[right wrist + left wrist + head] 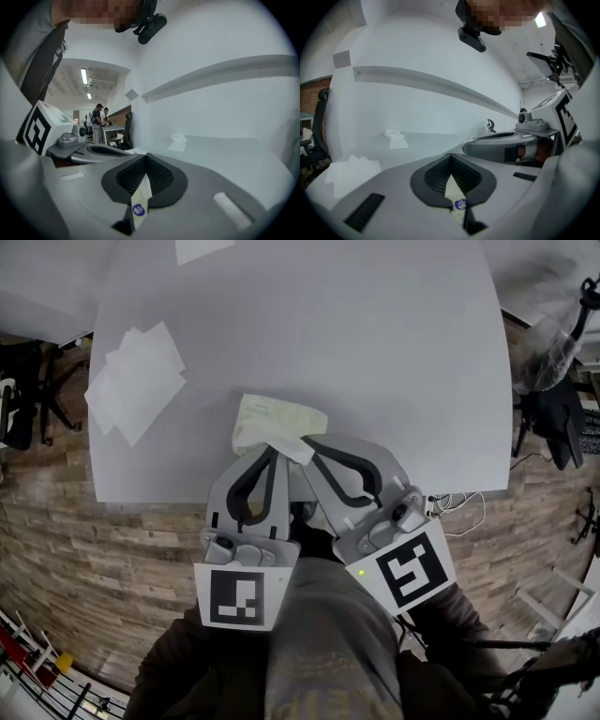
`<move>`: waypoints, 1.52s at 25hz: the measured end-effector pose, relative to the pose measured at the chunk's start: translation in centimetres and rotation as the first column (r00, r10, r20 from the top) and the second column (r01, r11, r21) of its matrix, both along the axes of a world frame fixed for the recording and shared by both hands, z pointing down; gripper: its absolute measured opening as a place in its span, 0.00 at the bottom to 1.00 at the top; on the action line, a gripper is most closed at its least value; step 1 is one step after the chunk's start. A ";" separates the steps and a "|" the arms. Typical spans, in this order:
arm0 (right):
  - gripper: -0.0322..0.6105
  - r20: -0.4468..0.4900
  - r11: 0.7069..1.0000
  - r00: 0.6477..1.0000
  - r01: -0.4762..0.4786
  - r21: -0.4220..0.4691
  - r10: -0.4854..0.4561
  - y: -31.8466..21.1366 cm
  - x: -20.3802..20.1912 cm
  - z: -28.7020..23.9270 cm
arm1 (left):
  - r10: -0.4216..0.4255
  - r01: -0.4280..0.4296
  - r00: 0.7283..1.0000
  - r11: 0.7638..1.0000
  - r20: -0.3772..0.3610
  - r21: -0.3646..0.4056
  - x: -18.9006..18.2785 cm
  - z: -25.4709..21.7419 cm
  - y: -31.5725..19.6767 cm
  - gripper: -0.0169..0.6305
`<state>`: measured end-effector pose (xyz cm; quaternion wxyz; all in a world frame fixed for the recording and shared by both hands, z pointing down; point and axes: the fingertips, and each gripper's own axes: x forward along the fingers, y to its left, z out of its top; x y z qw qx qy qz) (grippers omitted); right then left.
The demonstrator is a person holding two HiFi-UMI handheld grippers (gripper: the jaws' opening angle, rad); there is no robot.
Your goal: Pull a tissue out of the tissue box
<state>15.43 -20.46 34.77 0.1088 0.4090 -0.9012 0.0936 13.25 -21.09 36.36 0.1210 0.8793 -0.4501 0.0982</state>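
Left gripper (271, 450) is clamping the tissue pack (272, 418) by the table's (375, 352) near edge, likely anchoring it. Right gripper (306, 441) is pinching the protruding tissue (292, 450) there, so the sheet can slide out.

We find the table (375, 352) evenly and softly lit, its shadows faint. Strip lights (85, 76) glow far left in the right gripper view. Both gripper views bend and darken toward their edges; the left gripper (451, 159) and right gripper (146, 159) blur close to the lens.
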 end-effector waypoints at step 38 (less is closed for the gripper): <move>0.05 -0.087 0.981 0.992 0.103 0.165 -0.089 -18.6 -28.7 -2.0 | -0.210 0.210 0.978 0.977 0.005 0.030 -28.3 -5.7 -13.4 0.02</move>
